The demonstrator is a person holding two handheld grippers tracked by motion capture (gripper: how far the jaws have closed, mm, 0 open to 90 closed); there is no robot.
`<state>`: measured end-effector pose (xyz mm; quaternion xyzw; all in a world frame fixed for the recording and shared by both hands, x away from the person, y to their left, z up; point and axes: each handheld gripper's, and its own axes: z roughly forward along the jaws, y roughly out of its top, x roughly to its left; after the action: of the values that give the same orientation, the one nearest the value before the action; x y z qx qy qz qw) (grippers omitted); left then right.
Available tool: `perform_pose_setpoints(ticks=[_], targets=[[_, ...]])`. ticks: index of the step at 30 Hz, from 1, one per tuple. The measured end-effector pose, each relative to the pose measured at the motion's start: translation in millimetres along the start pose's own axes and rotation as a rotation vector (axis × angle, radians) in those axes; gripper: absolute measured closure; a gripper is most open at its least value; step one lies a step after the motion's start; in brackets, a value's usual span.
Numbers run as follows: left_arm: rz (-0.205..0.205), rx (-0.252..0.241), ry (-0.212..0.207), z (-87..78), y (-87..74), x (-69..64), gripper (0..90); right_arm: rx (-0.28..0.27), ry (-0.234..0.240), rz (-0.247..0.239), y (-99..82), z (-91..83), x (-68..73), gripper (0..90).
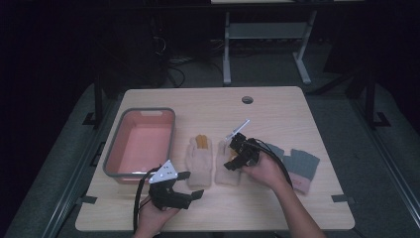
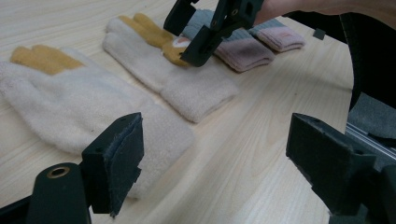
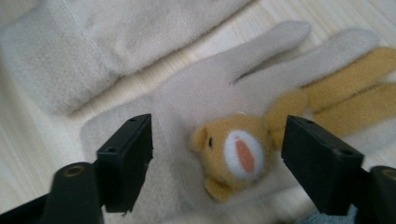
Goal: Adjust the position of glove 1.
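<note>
Gloves: two cream, mid-table. Right gripper (image 1: pixel 232 154) hangs over the right glove (image 3: pixel 205 107), fingers (image 3: pixel 126 161) released, straddling its bear patch (image 3: pixel 233 154); I'd sink square and pinch fabric beside it. Left gripper (image 1: pixel 190 184) spread, holding nothing, near the left glove (image 1: pixel 199 161). Pale wood table (image 1: pixel 277 111), pink bin (image 1: pixel 115 148), dark room.

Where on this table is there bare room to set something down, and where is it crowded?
Bare wood runs along the far edge around the cable hole, and at the near right corner in front of the grey and pink gloves. The pink basin is empty too. The middle is crowded: two cream gloves side by side, with both grippers close by them.
</note>
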<state>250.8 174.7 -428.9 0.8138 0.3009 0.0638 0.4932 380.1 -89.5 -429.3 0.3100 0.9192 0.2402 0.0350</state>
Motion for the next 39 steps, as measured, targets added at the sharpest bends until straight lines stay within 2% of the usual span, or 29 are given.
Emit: perform_pose_setpoints(ticks=[7, 10, 17, 25, 31, 39], targets=[[-0.001, -0.001, -0.002, 0.8, 0.3, 0.7, 19.1, 0.038, -0.023, 0.002, 2.1, 10.3, -1.7, 32.2], [-0.002, 0.003, -0.003, 0.8, 0.0, 1.0, 19.1, 0.034, -0.025, -0.006, 2.2, 12.3, -0.7, 34.4], [-0.006, -0.002, -0.001, 1.4, 0.3, 0.4, 19.2, 0.072, -0.077, -0.042, 2.0, 15.5, 2.8, 44.7], [-0.004, 0.0, -0.001, 2.3, 0.0, 0.3, 19.1, 0.056, -0.093, -0.041, -1.4, 16.2, 3.2, 49.0], [-0.003, 0.001, 0.002, 1.9, 0.2, 0.3, 19.1, 0.045, -0.077, -0.015, -2.8, 15.1, 0.2, 50.7], [-0.008, 0.0, 0.004, 1.4, -0.1, 2.0, 19.1, 0.047, -0.089, -0.028, -2.1, 13.9, 1.2, 54.4]])
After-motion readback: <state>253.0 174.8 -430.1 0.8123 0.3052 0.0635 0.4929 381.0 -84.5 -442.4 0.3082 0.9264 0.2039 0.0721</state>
